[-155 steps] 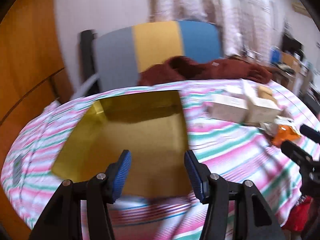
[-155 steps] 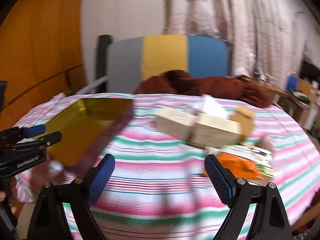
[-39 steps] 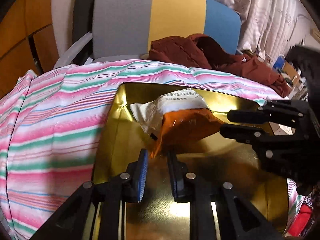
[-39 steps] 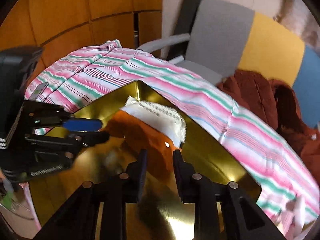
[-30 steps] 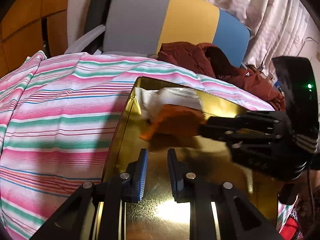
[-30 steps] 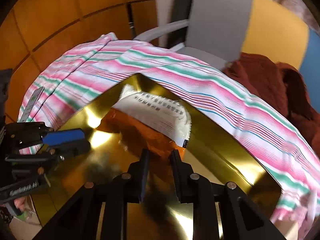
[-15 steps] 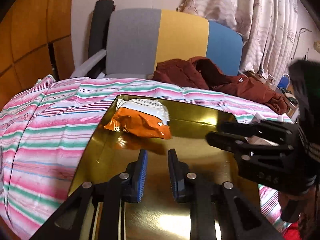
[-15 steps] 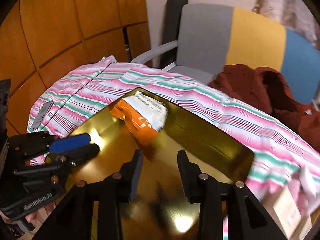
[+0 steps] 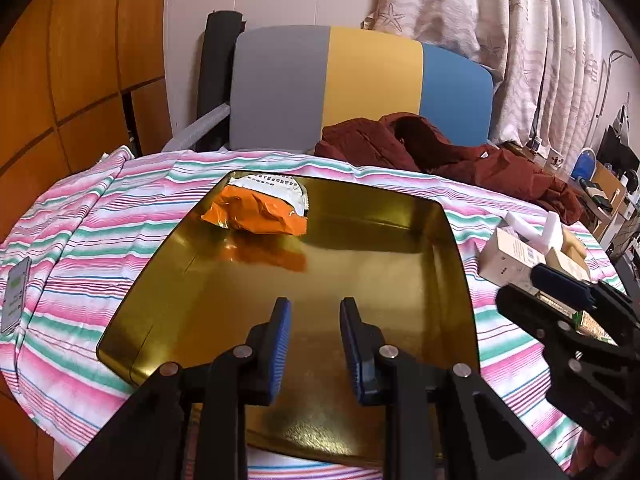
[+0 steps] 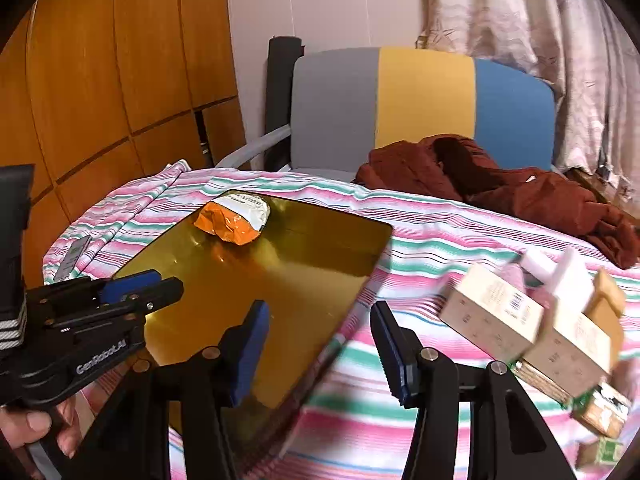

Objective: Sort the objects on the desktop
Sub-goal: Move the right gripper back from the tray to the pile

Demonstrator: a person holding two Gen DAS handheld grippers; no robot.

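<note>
Both grippers have backed away from the orange snack packet [image 9: 256,216] since approx. 1 s ago, when they were close over it; the packet now lies alone in the far left corner of the gold tray [image 9: 400,264], touching the tray's back wall, white side up toward the rim.

Left gripper [image 9: 314,344] hovers over the near part of the tray, fingers a little apart, nothing between them, touching nothing. Right gripper [image 10: 320,348] is wider apart, also empty, and it points toward the tray's right edge and the striped cloth of the desk [image 10: 420,248].

On the right side of the desk, well apart from the tray, lie beige cardboard boxes [image 10: 492,316], white foam-like blocks [image 10: 560,268] and a small green-printed pack [image 10: 600,408]; this part of the right view is blurred, so details I cannot tell.

My judgement: one item is sorted in the tray, the rest waits outside it, so the step in hand is prob. the reach for the next one. To do it well: go with the right gripper, it is nearer; take a box across its narrow side, not the long one; keep jaws wide until they are around it; lift clear over the tray rim, and set it beside the packet, not on it.
</note>
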